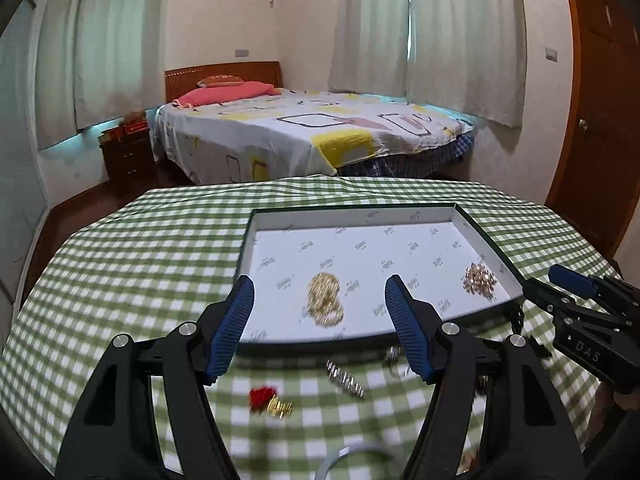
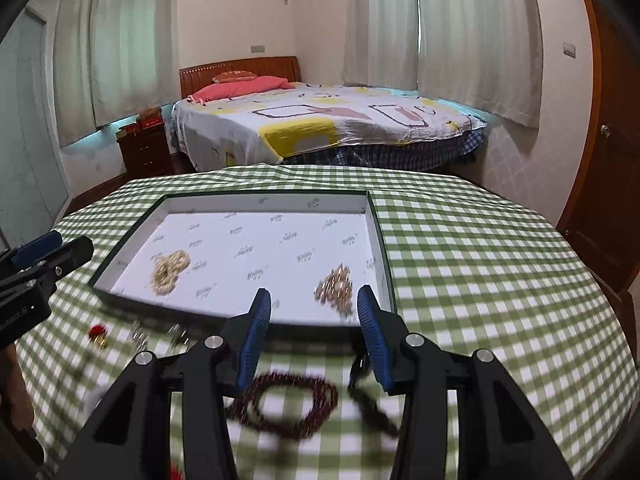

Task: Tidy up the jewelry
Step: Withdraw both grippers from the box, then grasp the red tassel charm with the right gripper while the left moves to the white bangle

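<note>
A shallow white tray (image 1: 494, 238) with a dark rim sits on the green checked table; it also shows in the right wrist view (image 2: 376, 232). In it lie a gold chain (image 1: 325, 298) (image 2: 170, 266) and a rose-gold cluster (image 1: 479, 278) (image 2: 336, 286). My left gripper (image 1: 320, 292) is open and empty over the tray's near edge. My right gripper (image 2: 314, 302) is open and empty above a dark red bead bracelet (image 2: 288, 412). On the cloth before the tray lie a red and gold piece (image 1: 268, 400) (image 2: 98, 334) and a silver clip (image 1: 345, 378).
A dark bead strand (image 2: 370, 404) lies right of the bracelet. A silver ring (image 1: 394, 356) lies by the tray's near rim. A white bangle (image 1: 352, 458) sits at the table's near edge. A bed (image 1: 312, 132) stands beyond the table, a wooden door (image 1: 600, 120) at the right.
</note>
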`<state>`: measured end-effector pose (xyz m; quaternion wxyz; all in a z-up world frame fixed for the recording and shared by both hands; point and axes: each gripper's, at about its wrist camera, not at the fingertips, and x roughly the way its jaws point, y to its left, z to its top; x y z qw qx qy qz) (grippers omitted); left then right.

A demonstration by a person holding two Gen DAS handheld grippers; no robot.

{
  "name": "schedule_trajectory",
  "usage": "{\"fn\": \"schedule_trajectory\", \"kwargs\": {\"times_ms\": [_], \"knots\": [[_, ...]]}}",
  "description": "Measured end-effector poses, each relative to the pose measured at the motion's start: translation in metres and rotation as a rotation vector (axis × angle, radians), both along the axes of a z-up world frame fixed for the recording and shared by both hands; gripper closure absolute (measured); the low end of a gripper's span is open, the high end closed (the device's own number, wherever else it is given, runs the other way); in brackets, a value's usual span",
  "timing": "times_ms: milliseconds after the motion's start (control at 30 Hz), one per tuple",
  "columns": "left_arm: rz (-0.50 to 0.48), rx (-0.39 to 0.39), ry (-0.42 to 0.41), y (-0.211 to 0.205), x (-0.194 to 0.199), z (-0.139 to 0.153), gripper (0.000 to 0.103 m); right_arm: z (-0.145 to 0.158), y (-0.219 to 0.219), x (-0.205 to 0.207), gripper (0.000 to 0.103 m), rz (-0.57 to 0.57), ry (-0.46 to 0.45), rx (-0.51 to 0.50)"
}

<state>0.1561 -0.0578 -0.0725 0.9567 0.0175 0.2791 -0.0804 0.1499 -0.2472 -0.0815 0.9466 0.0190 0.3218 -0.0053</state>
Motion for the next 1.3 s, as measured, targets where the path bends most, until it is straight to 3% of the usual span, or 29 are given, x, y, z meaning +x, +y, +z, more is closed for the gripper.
{"fn": "schedule_trajectory", "kwargs": {"times_ms": [567, 1000, 1300], "knots": [[0.062, -0.002, 0.029, 0.035, -0.075, -0.027, 0.036, -0.034, 0.025, -0.075, 0.058, 0.063, 0.013, 0.002], [0.095, 0.005, 0.037, 0.05, -0.099, -0.039, 0.036, -0.048, 0.057, -0.092, 0.058, 0.161, 0.038, 0.016], [0.104, -0.015, 0.061, 0.054, -0.101, -0.046, 0.031, -0.058, 0.071, -0.086, 0.058, 0.204, 0.097, 0.021]]}}
